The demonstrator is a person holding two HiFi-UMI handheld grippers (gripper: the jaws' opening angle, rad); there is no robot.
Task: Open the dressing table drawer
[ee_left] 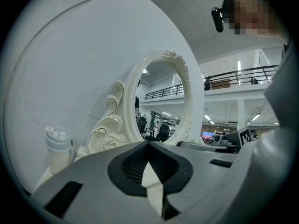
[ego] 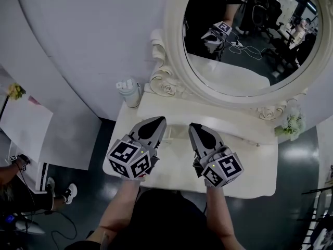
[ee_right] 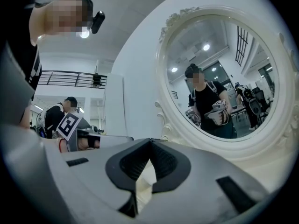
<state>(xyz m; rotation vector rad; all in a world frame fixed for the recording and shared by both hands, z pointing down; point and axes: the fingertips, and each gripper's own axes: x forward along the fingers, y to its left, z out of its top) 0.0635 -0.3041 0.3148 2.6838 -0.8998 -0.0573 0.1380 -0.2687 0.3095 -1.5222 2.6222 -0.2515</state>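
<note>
Above the tabletop (ego: 250,184), the left hand-held gripper (ego: 157,121) and the right hand-held gripper (ego: 195,127) hang side by side and level, both noses aimed at the mirror (ego: 250,40). Each has its jaws pressed together with nothing pinched. In each gripper view the dark pads meet at the tip, and only the pale tabletop shows through the notch below.

No view shows the drawer. I judge that it sits in the table's front face, under the tabletop's near edge. That edge lies behind and below both tips, toward the person's body, so the drawer lies the opposite way from where the jaws point. Its long axis would run left to right, square across the line of the 2 grippers.

Neither hand is clearly nearer. The 2 marker cubes stand over the near edge about equally, left and right of its middle. Where a handle sits cannot be told.

The person's arms and dark clothing cover the space before that edge. The scene therefore fits a shut drawer as well as a drawer already drawn out beneath the arms.

A bottle (ego: 129,91) stands ahead and left of the left hand-held gripper, by the mirror's frame, well away from the near edge.
</note>
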